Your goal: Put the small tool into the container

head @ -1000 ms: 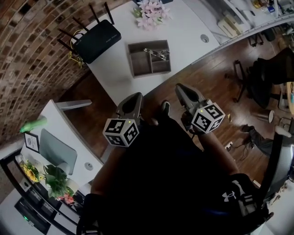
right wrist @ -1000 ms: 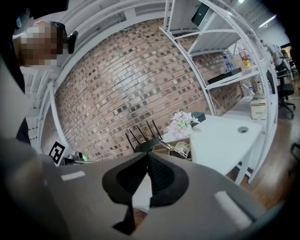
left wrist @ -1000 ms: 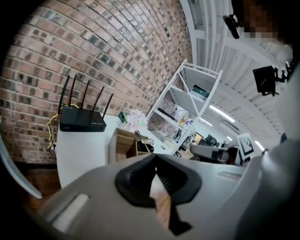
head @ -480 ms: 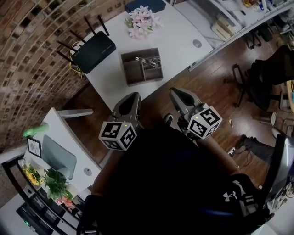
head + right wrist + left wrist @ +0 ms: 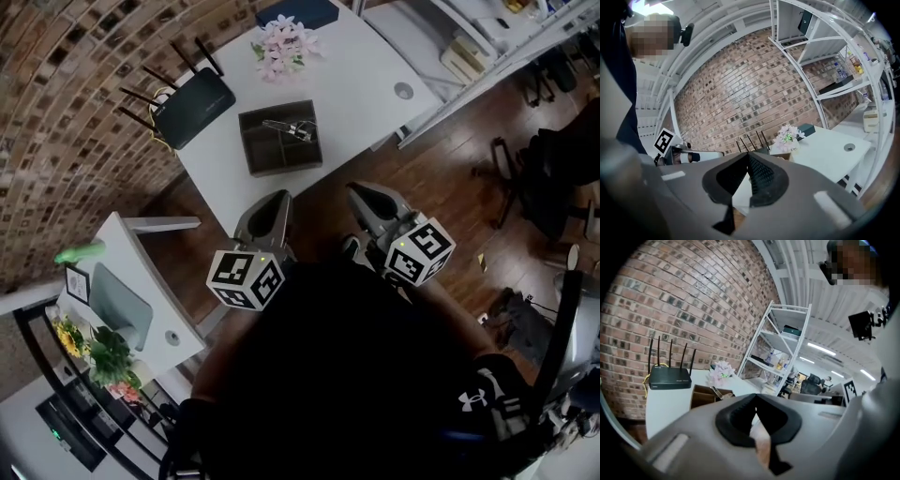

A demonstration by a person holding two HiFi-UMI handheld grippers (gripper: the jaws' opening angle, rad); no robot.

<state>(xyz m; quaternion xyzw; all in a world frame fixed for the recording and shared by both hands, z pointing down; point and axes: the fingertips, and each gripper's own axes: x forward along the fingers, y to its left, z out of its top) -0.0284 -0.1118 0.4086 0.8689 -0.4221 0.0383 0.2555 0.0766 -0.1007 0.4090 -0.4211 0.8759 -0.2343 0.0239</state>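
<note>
A brown divided container [image 5: 279,139] stands on the white table [image 5: 356,70], with a small metal tool [image 5: 292,128] lying in its far right compartment. Both grippers hang near my body over the floor, short of the table's near edge. My left gripper [image 5: 267,211] is shut with nothing in it; its view shows the container [image 5: 704,395] and the tool [image 5: 717,393] ahead beyond the jaws. The jaws of my right gripper [image 5: 368,200] meet at the tip and hold nothing either.
A black router [image 5: 192,101], pink flowers [image 5: 281,45] and a dark blue book [image 5: 298,11] sit on the table behind the container. A second white desk [image 5: 141,281] is at my left. An office chair [image 5: 562,169] stands on the wooden floor at right.
The head view has shifted, so the table and container sit a little lower and further left in the picture. Both grippers stay shut and hardly move.
</note>
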